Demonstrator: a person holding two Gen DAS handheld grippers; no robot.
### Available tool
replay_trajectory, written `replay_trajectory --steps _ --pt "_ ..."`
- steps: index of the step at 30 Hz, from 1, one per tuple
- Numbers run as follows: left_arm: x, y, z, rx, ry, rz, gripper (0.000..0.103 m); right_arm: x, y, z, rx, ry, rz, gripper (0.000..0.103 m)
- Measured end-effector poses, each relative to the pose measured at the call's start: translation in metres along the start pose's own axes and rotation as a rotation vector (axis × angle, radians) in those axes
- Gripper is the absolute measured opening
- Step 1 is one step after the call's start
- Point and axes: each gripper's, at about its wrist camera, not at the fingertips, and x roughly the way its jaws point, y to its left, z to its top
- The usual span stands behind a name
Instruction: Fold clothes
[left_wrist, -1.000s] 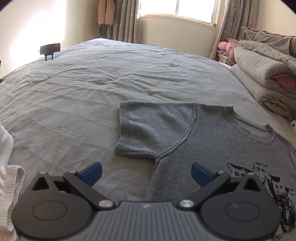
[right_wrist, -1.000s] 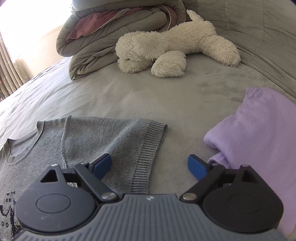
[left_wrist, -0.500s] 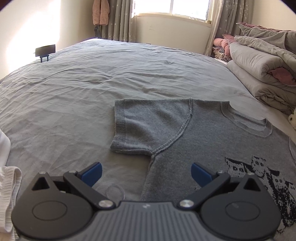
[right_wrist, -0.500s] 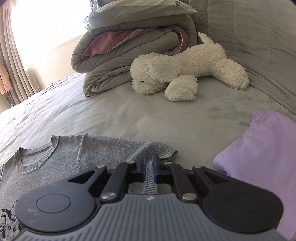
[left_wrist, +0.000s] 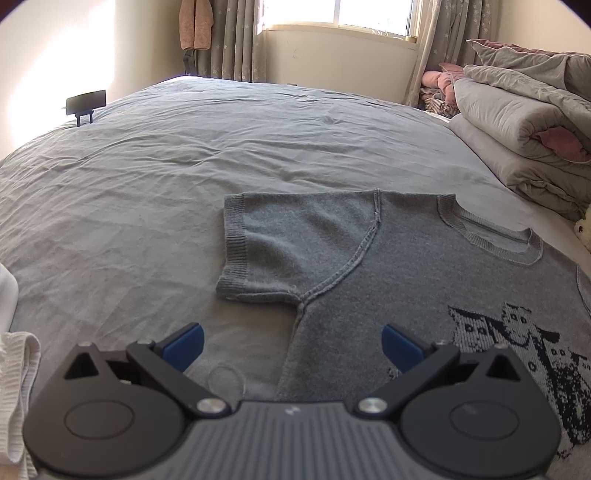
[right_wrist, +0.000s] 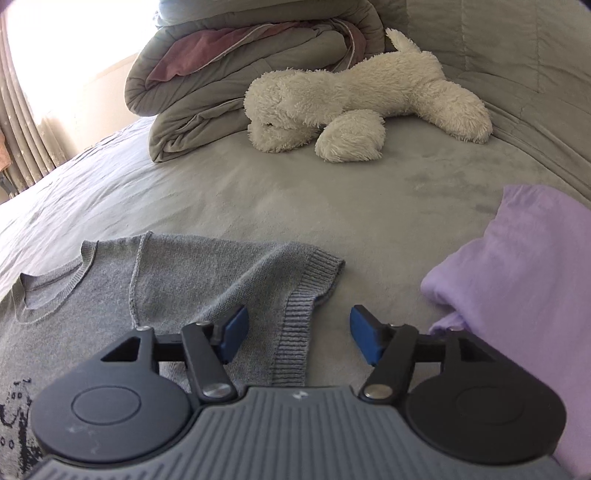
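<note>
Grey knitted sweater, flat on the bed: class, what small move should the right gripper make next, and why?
Probably close on the sleeve cuff again. The right gripper has just been opening; its pads straddle the ribbed cuff without pressing it. The grey sweater lies spread flat with neither sleeve folded in, and the left gripper is open too.

Left gripper (left_wrist: 291, 343) gapes wide; right gripper (right_wrist: 297, 334) jaws (just reopening) stand apart, gripping nothing

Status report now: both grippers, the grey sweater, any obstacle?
Left gripper open, empty. Right gripper just opening, sleeve cuff between the jaws, unpressed. Grey sweater flat, unfolded. Purple garment close beside.
</note>
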Motion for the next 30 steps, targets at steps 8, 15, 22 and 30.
replay_trajectory --steps 8,15,22,30 --pt "0.000 0.003 0.001 -0.018 0.006 0.000 0.103 -0.029 0.010 0.013 -0.047 -0.138 0.022 0.003" --pt "-0.001 0.001 0.000 -0.009 0.002 -0.006 0.103 -0.037 0.019 0.016 -0.078 -0.163 0.029 0.003" --pt "-0.001 0.001 0.000 -0.015 0.006 -0.006 0.103 -0.032 0.008 0.019 0.002 -0.117 0.053 0.009" --pt "-0.001 -0.002 -0.001 -0.006 0.010 -0.010 0.103 -0.006 -0.015 0.016 0.056 -0.078 0.041 0.082"
